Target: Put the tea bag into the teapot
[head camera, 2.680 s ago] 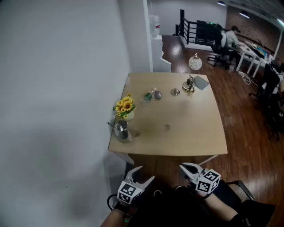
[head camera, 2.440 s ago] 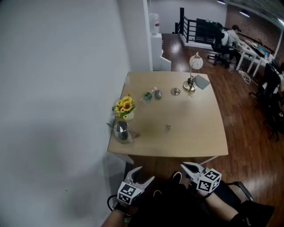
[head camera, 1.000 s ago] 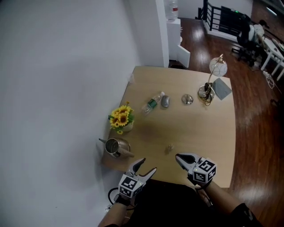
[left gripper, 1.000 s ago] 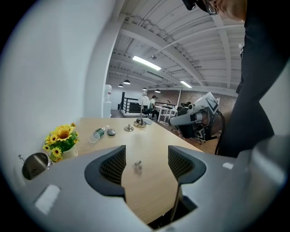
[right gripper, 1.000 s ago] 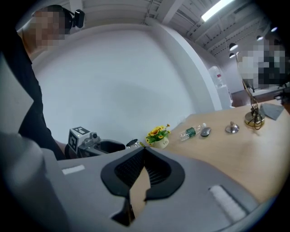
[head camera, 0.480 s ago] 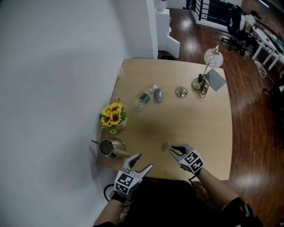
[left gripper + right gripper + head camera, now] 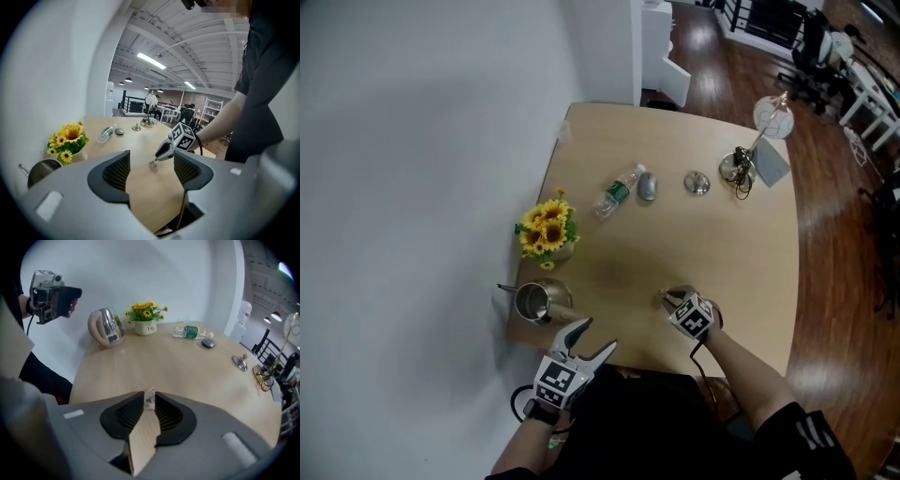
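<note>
The small tea bag (image 7: 149, 399) sits on the wooden table (image 7: 731, 253) near its front edge, between the tips of my right gripper (image 7: 667, 297), which is shut on it. From the left gripper view the tea bag (image 7: 152, 165) lies just under the right gripper's fingertips (image 7: 158, 156). The steel teapot (image 7: 534, 302) stands at the table's front left corner, with no lid on it. In the right gripper view the teapot (image 7: 107, 326) is at the far left. My left gripper (image 7: 584, 338) hovers open off the front edge, right of the teapot.
A pot of sunflowers (image 7: 546, 229) stands behind the teapot. Further back lie a plastic bottle (image 7: 617, 194), a grey mouse (image 7: 648, 187) and a small metal lid (image 7: 697, 183). A desk lamp (image 7: 752, 155) stands at the back right. A white wall runs along the left.
The view has come in close over the table. My right gripper went forward onto the table and shut on the tea bag. The left gripper stayed open by the front edge.
</note>
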Demonstrator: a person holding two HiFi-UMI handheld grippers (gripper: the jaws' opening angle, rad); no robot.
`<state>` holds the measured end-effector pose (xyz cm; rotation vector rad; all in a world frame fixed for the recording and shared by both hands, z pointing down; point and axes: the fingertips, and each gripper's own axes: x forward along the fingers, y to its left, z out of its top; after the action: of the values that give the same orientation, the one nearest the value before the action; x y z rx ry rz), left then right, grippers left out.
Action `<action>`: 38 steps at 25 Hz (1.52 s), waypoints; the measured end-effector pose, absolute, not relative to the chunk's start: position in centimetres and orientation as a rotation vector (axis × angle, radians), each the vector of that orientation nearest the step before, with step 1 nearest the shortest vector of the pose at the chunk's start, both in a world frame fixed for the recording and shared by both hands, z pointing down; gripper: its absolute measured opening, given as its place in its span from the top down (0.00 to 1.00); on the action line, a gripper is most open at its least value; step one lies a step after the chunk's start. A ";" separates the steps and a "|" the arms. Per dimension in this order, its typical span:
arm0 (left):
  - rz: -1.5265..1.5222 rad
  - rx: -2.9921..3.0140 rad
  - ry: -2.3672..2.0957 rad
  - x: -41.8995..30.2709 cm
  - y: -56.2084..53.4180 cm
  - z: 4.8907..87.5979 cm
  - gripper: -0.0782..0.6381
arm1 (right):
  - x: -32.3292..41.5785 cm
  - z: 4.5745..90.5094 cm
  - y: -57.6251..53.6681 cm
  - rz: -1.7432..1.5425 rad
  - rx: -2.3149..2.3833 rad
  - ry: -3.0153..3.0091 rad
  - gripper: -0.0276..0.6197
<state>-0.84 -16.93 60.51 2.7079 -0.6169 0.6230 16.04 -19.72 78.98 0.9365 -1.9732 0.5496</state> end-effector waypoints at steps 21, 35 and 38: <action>0.546 2.668 -0.793 -7.9 -18.5 59.5 0.49 | 5.5 63.5 -28.0 0.424 0.983 -2.291 0.94; 0.487 2.551 -1.045 -17.0 -18.2 58.9 0.49 | -15.8 61.5 -28.1 0.211 0.483 -2.397 0.94; 0.484 2.540 -1.066 -18.0 -18.3 59.1 0.49 | -17.2 63.5 -27.9 0.178 0.440 -2.345 0.94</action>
<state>-17.97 -18.28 59.09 2.5400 -1.0662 0.4842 -17.24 -27.94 63.51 0.4399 -2.3451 0.1779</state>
